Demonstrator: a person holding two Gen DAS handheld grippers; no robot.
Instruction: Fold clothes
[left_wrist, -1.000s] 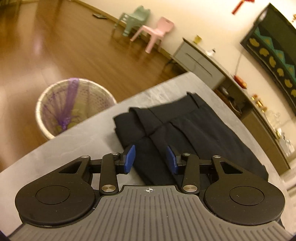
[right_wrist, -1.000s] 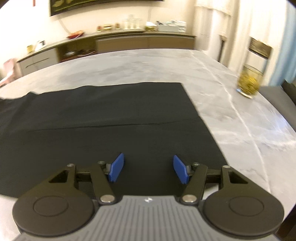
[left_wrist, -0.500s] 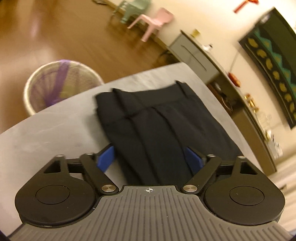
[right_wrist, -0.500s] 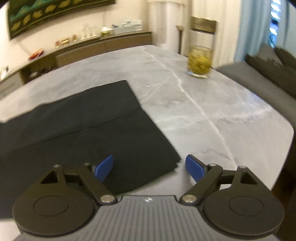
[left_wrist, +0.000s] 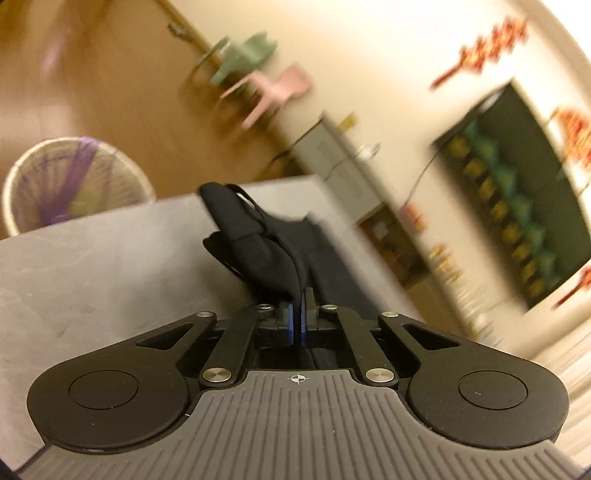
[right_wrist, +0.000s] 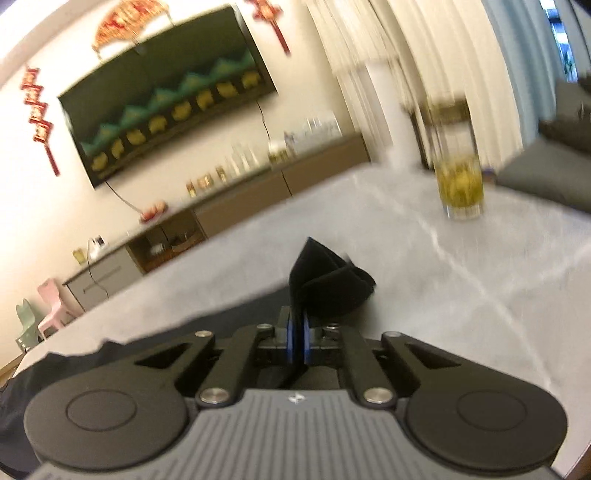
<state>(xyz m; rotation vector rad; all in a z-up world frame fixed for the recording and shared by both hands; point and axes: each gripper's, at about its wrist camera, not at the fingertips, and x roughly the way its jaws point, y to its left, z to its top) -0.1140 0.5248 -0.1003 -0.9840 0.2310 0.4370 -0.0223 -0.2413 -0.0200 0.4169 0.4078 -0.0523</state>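
The black garment (left_wrist: 258, 251) lies on the grey marble table (left_wrist: 92, 266). My left gripper (left_wrist: 297, 317) is shut on the garment's near edge at its waistband end, and the cloth bunches up above the pads. In the right wrist view my right gripper (right_wrist: 296, 336) is shut on the garment's (right_wrist: 325, 284) other end, with a corner of cloth sticking up past the fingers. The rest of the cloth (right_wrist: 110, 350) trails to the left over the table. Both views are blurred by motion.
A glass of yellow-green tea (right_wrist: 458, 184) stands on the table at the far right. A wicker basket (left_wrist: 70, 184) with purple cloth stands on the floor past the table's left edge. A sideboard (right_wrist: 229, 206) runs along the far wall.
Both grippers were open over the flat garment. Both have now shut on its near edge and lifted it, so the cloth bunches up. Both cameras have tilted upward.
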